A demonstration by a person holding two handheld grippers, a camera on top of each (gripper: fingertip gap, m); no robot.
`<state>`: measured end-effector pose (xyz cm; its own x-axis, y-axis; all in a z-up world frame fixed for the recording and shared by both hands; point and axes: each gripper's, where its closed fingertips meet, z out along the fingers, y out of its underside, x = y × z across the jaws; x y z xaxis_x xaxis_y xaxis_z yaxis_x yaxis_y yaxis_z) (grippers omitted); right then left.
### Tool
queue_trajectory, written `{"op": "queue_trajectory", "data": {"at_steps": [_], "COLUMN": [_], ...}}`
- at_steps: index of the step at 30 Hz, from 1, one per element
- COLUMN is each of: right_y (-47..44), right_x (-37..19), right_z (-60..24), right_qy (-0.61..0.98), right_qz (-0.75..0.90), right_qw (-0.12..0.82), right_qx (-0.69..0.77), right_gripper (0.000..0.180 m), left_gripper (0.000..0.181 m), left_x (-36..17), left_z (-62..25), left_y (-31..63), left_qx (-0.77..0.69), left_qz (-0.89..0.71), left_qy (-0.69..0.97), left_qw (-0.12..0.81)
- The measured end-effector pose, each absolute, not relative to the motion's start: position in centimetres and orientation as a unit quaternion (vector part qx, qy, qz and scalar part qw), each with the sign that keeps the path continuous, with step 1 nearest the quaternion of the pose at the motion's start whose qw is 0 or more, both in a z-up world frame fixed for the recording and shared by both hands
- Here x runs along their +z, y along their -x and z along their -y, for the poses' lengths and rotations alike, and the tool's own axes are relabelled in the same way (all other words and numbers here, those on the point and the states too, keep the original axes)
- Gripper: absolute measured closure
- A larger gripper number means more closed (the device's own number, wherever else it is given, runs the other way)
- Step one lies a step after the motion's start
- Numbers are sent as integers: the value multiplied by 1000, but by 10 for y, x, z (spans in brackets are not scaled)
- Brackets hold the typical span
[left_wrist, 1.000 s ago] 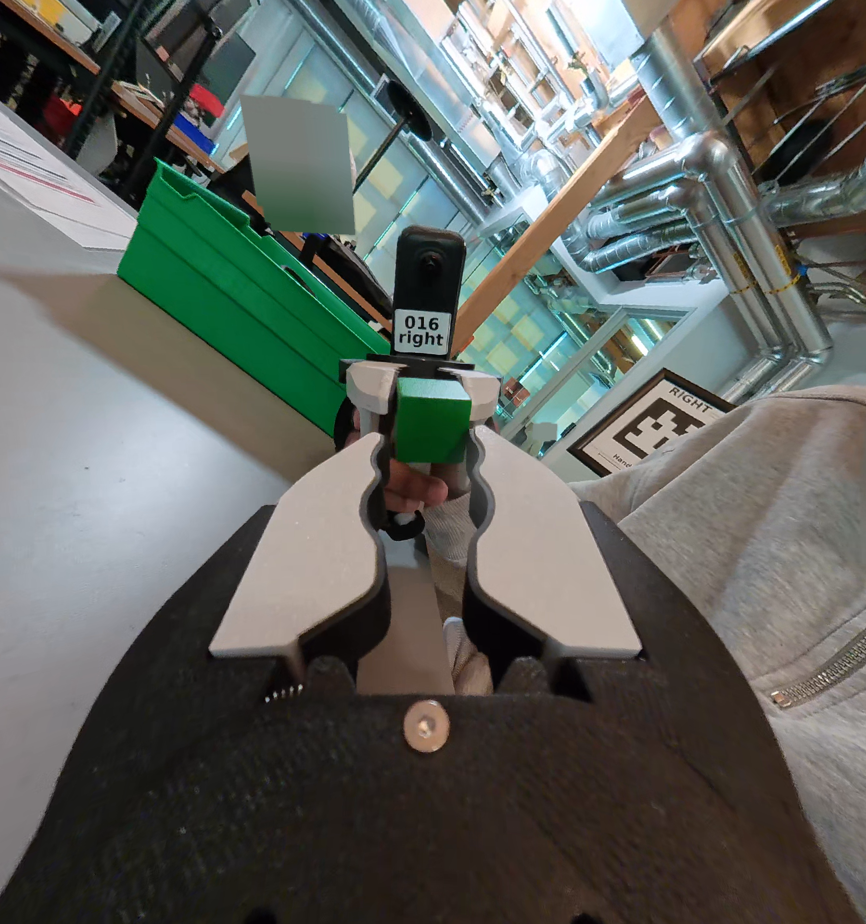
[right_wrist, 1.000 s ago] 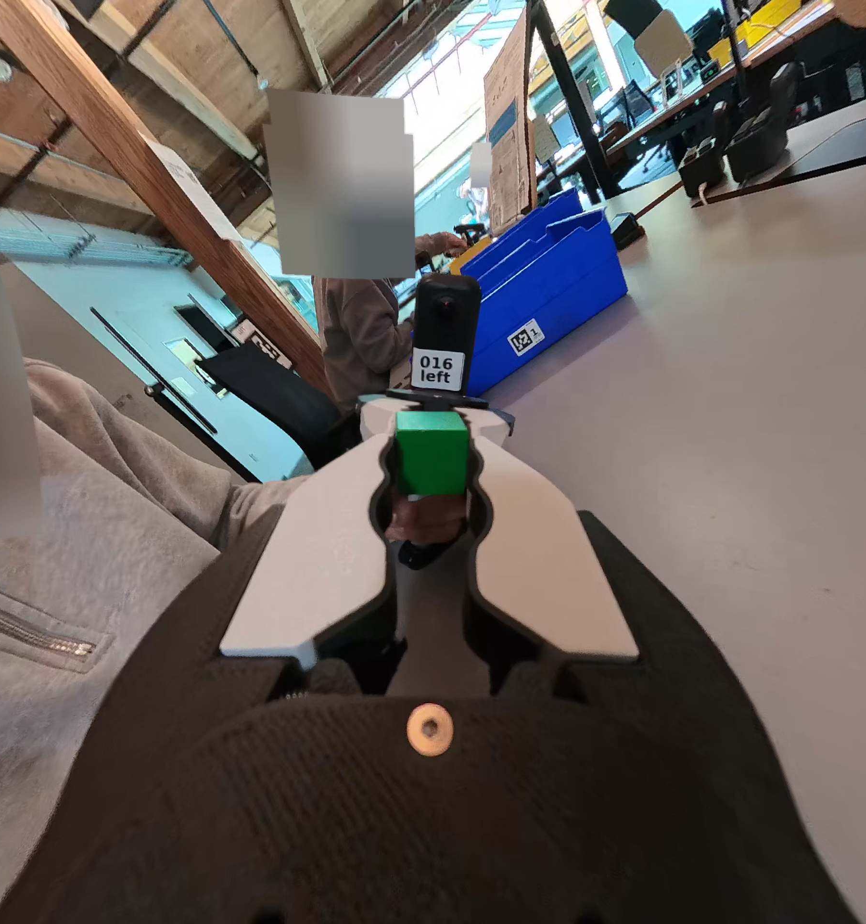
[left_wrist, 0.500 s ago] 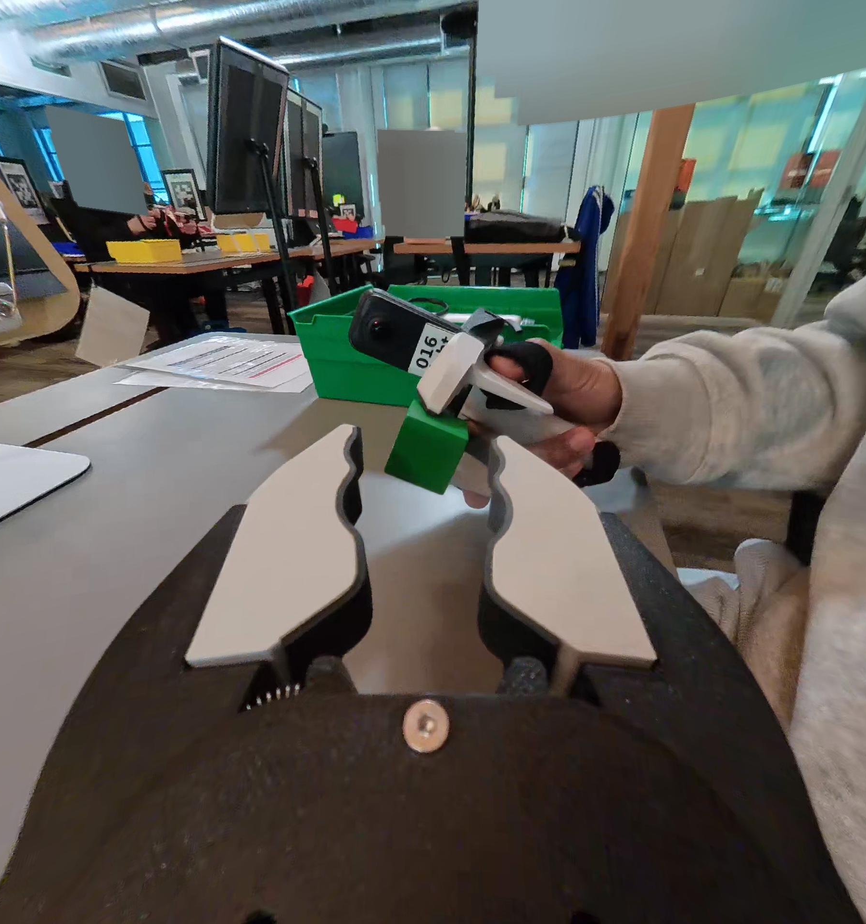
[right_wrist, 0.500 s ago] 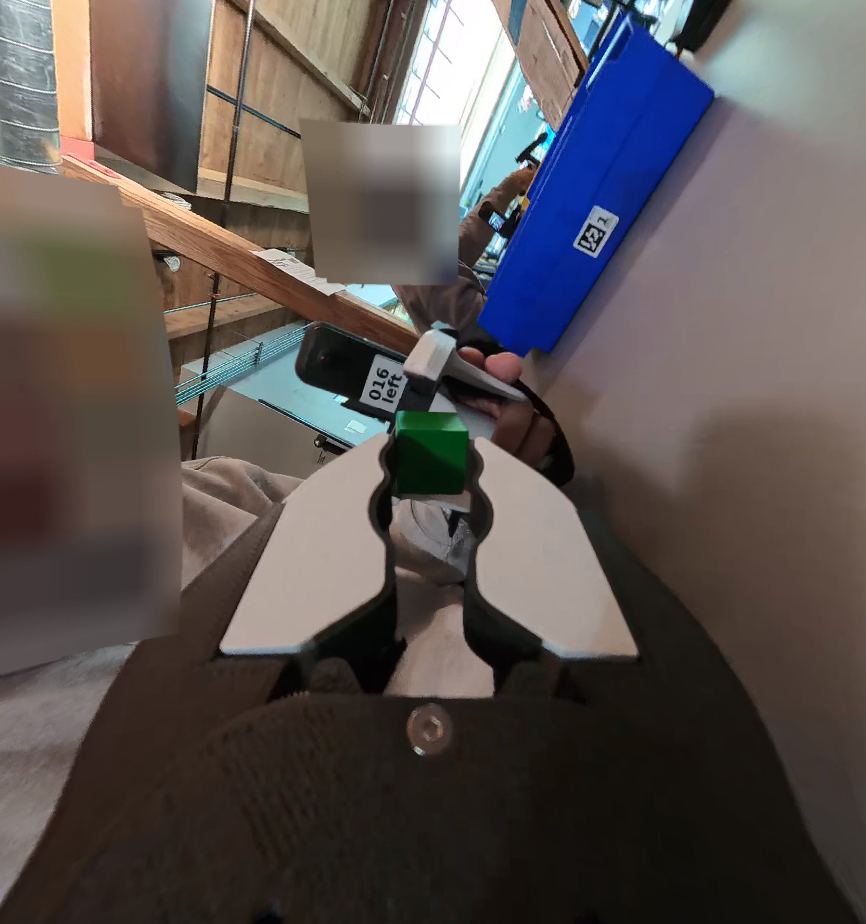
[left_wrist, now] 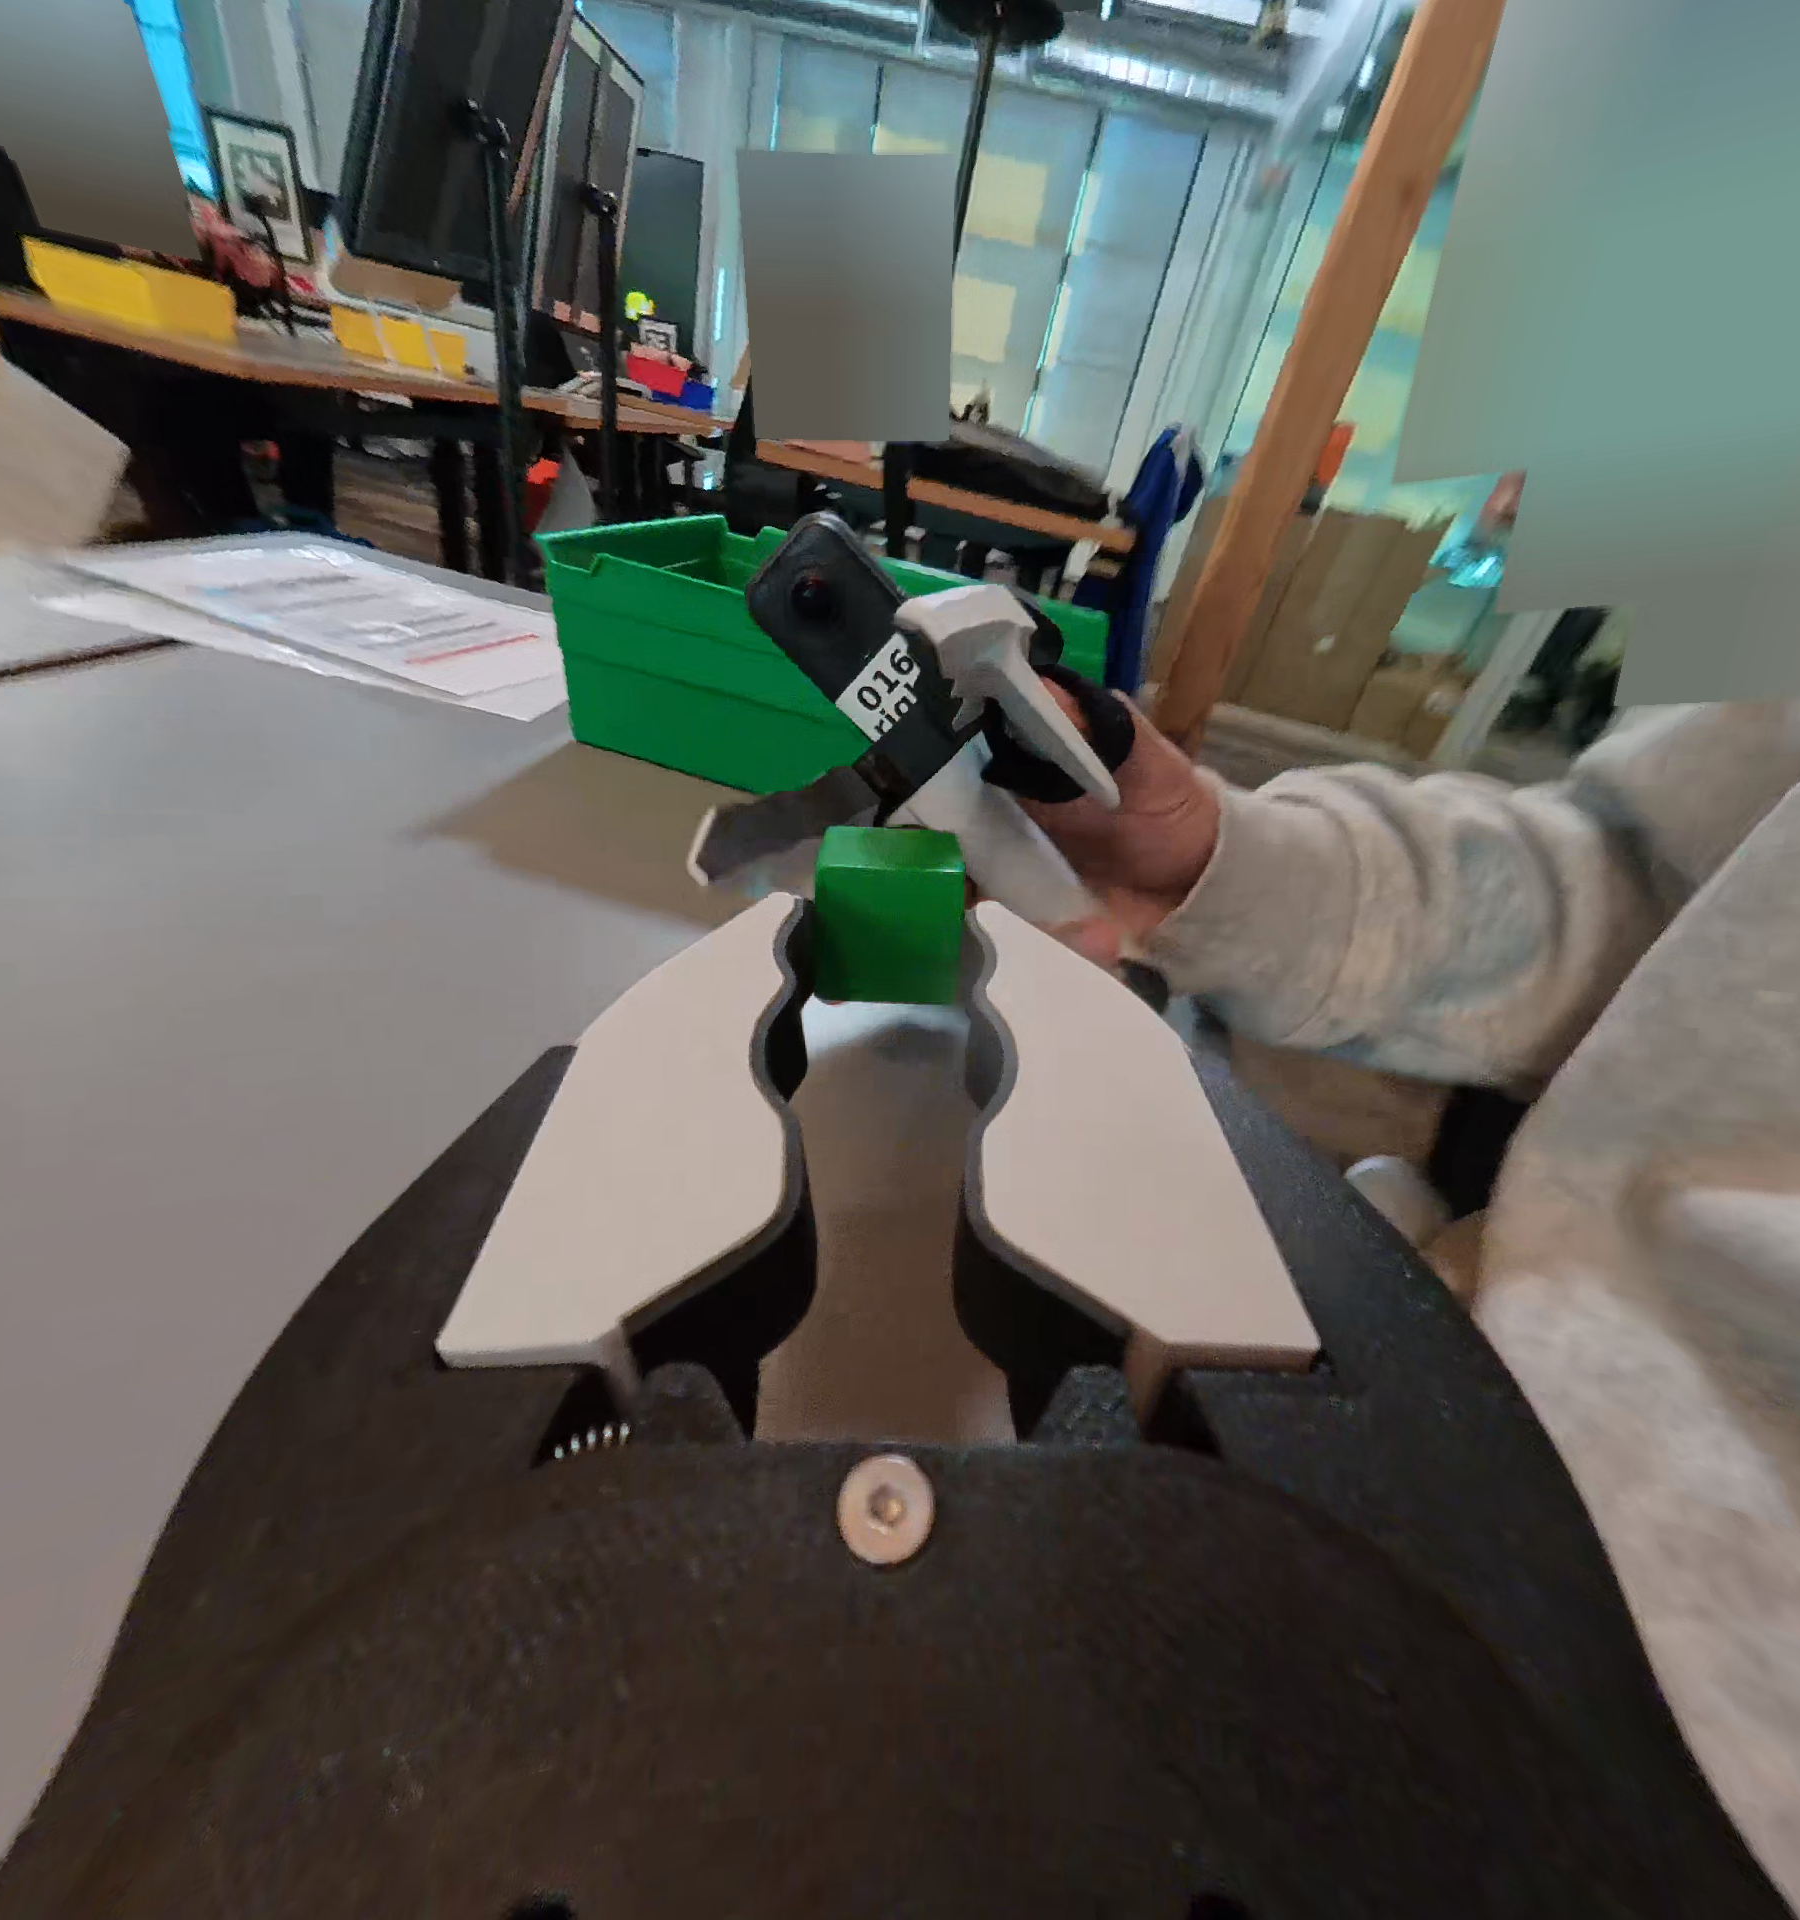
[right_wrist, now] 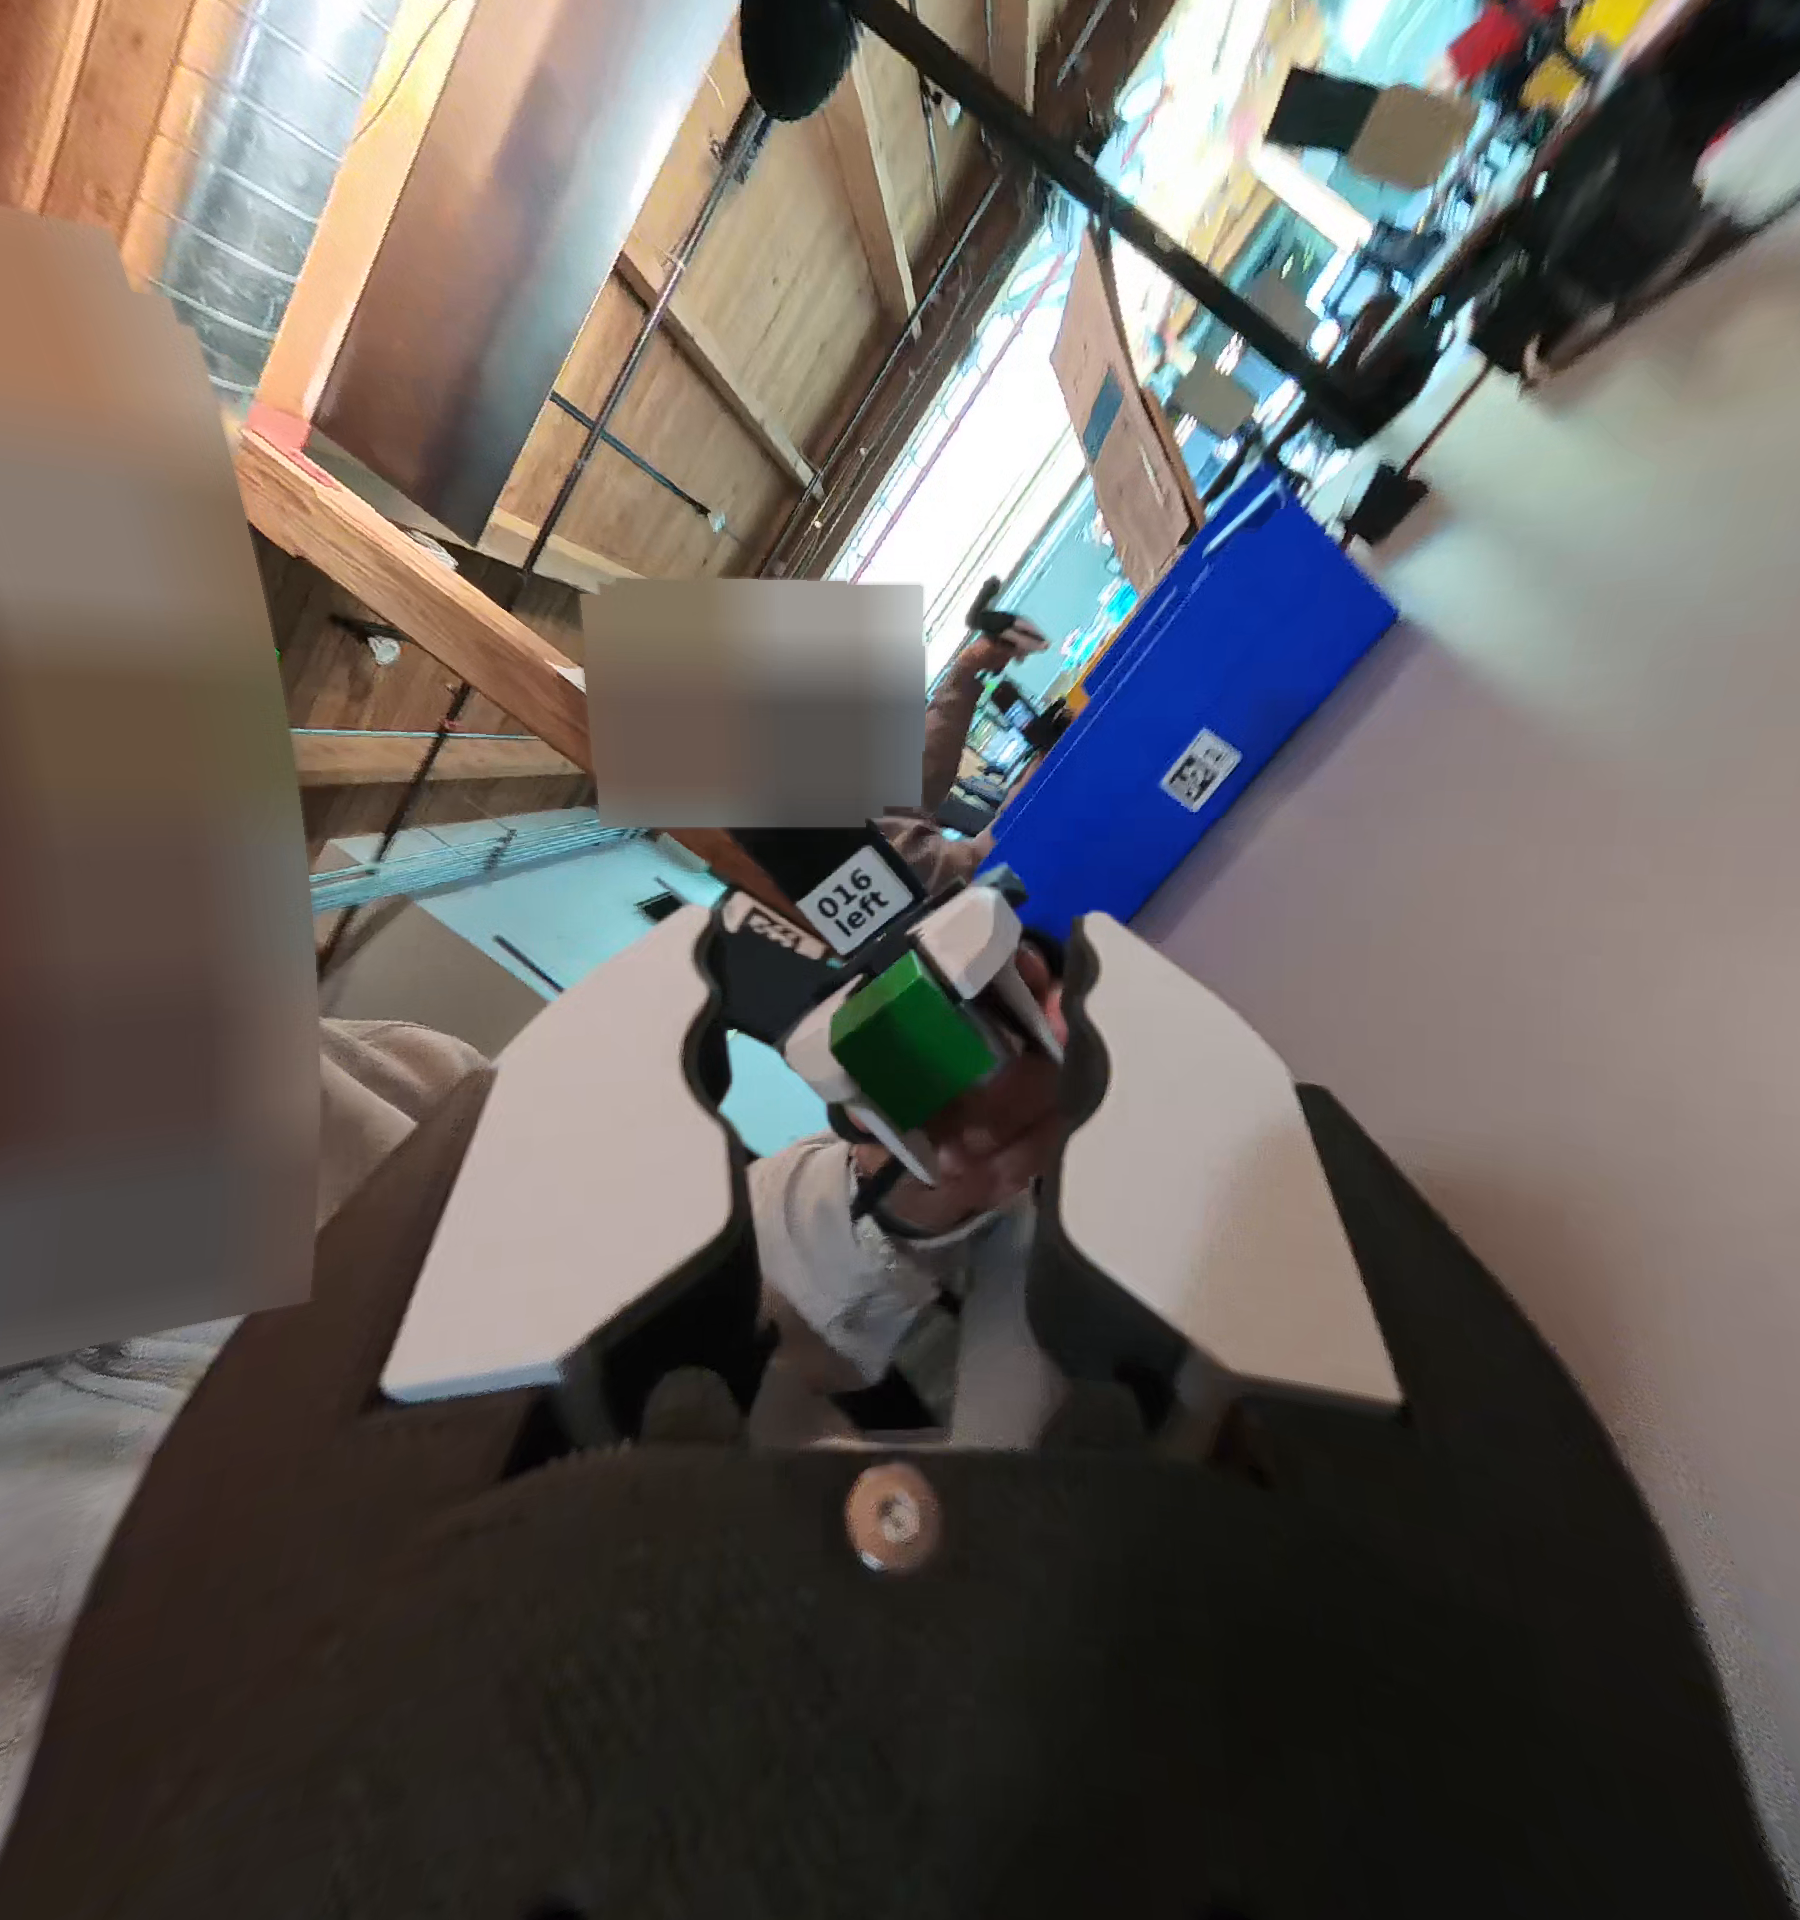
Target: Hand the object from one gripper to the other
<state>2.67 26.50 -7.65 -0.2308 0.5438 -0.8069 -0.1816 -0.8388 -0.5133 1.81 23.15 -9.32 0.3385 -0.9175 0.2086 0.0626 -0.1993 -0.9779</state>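
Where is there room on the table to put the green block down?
The widest bare patch is the grey table left of the left tool, this side of the papers. More bare table lies beside the blue bin. It's crowded near the green bin, where the right tool hovers close to the green block.

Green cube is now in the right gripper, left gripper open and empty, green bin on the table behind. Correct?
Wrong on who holds it. The left gripper is shut on the green cube, as the left wrist view shows; the right gripper is the open, empty one, seen in the right wrist view with the cube out beyond its fingers. The green bin on the table is right.
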Motion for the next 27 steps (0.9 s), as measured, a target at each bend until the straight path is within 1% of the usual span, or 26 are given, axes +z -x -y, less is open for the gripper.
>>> {"op": "queue_trajectory", "data": {"at_steps": [4, 8, 13, 15, 16, 23, 25, 26, 27], "right_y": [-28, -18, -10, -10, -10, -12, -14, -15, -17], "right_x": [-73, -82, -92, -93, -94, -91, -89, -88, -86], "right_z": [-262, -252, -242, -240, -239, -239, -242, -243, -245], "right_qy": [579, 592, 602, 605, 606, 614, 615, 615, 614], "right_qz": [233, 320, 345, 350, 356, 346, 335, 329, 324], "right_qw": [327, 380, 354, 348, 346, 331, 332, 334, 334], "right_qx": [710, 635, 627, 625, 622, 627, 631, 634, 638], "right_gripper": [122, 129, 134, 149, 152, 153, 153, 153, 153], "left_gripper": [156, 156, 155, 155, 155, 155, 136, 130, 129], "left_x": [-82, -83, -88, -90, -90, -87, -85, -84, -84], "left_z": [-236, -239, -236, -235, -235, -235, -240, -241, -243], "left_y": [-11, -7, -12, -14, -15, -15, -13, -12, -10], "left_qx": [-574, -620, -632, -636, -638, -643, -642, -642, -642], "left_qz": [-251, -209, -207, -206, -207, -202, -187, -181, -176], "left_qy": [611, 610, 617, 618, 619, 607, 603, 602, 602], "left_qw": [484, 447, 421, 413, 410, 421, 436, 440, 442]}}
